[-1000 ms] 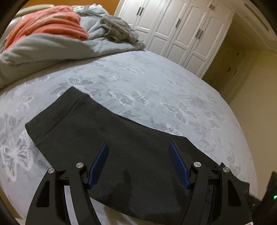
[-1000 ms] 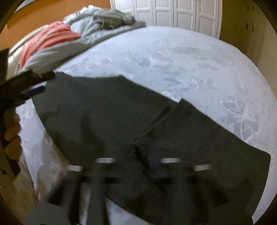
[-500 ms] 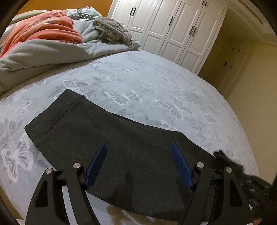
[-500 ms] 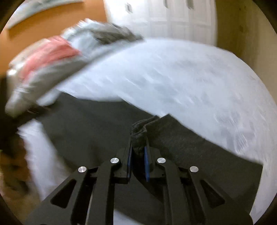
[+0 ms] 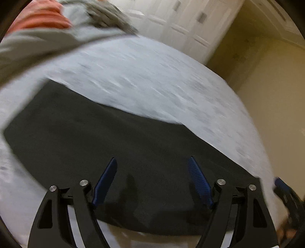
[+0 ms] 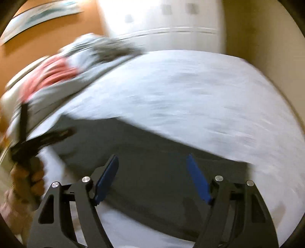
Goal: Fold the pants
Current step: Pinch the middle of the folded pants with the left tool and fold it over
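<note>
Dark pants [image 5: 133, 143] lie flat along the bed's [image 5: 152, 76] near edge, long axis crossways under both grippers, left gripper [image 5: 152, 179] and right gripper [image 6: 152, 175] spread wide, holding nothing.

Bedroom, warm indoor light, both my views motion-blurred. Bed [image 5: 152, 80] has a pale grey sheet. Crumpled grey duvet [image 5: 38, 45] and orange-red blanket [image 5: 43, 19] piled at its far left. White panelled wardrobe [image 5: 186, 24] beyond. Yellowish wall [image 5: 266, 80] right, orange wall [image 6: 57, 34] with framed picture [image 6: 38, 17].
</note>
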Available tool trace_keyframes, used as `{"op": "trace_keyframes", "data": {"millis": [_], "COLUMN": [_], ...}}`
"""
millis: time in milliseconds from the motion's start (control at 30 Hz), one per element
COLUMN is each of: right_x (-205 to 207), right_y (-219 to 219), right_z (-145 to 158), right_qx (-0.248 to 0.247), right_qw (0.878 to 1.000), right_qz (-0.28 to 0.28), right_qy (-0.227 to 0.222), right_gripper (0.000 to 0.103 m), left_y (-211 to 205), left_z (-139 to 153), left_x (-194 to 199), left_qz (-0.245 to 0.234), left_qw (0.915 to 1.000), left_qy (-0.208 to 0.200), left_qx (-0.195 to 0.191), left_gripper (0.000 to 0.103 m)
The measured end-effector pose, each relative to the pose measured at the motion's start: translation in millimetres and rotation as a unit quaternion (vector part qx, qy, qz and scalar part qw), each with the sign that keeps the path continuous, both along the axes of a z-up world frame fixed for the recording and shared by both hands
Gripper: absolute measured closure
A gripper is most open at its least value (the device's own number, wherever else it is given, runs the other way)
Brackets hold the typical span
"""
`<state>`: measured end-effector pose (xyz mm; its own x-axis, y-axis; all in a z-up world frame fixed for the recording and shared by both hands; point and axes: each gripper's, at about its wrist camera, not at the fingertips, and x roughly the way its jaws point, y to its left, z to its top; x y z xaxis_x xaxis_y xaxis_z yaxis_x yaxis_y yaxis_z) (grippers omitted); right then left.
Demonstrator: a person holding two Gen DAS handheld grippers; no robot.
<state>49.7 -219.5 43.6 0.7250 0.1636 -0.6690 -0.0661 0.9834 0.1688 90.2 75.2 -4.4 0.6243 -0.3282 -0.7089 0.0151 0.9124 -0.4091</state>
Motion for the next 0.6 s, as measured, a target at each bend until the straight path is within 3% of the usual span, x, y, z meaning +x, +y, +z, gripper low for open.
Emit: {"op": "trace_keyframes", "data": {"millis": [133, 200, 267, 300, 333, 400, 600], "right_x": [2.4, 10.0, 9.4, 11.4, 15.1, 13.7, 14.2], "right_y": [-21.5, -5.6, 7.4, 11.2, 19.7, 29.6, 37.2], "right_z": [0.1, 1.5, -0.6, -2.4, -6.9, -12.3, -17.8], "right_qx": [0.061, 0.04, 0.026, 0.022, 0.012, -0.011, -0.036], "right_qw": [0.998, 0.999, 1.0, 1.0, 1.0, 1.0, 0.999], "right_qz": [-0.023, -0.012, 0.004, 0.009, 0.017, 0.023, 0.026], "right_qy": [0.007, 0.001, 0.002, 0.003, 0.009, 0.016, 0.015], "right_gripper": [0.031, 0.031, 0.031, 0.032, 0.032, 0.031, 0.03], "left_y": [-28.1, -40.7, -54.0, -61.7, -70.9, -88.6, -98.1], "left_z": [-21.5, -30.4, -31.6, -31.1, -31.5, -39.2, -36.4], "left_x": [4.0, 1.8, -2.8, -5.2, -6.2, -5.3, -12.8], "left_qz": [-0.054, -0.074, -0.089, -0.098, -0.113, -0.141, -0.147], "left_qw": [0.9961, 0.9927, 0.9927, 0.9931, 0.9922, 0.988, 0.9864], "left_qy": [0.056, 0.074, 0.066, 0.057, 0.05, 0.054, 0.022], "left_qx": [-0.042, -0.059, -0.047, -0.031, -0.012, 0.034, 0.072], "left_gripper": [0.024, 0.024, 0.024, 0.031, 0.053, 0.089, 0.094]}}
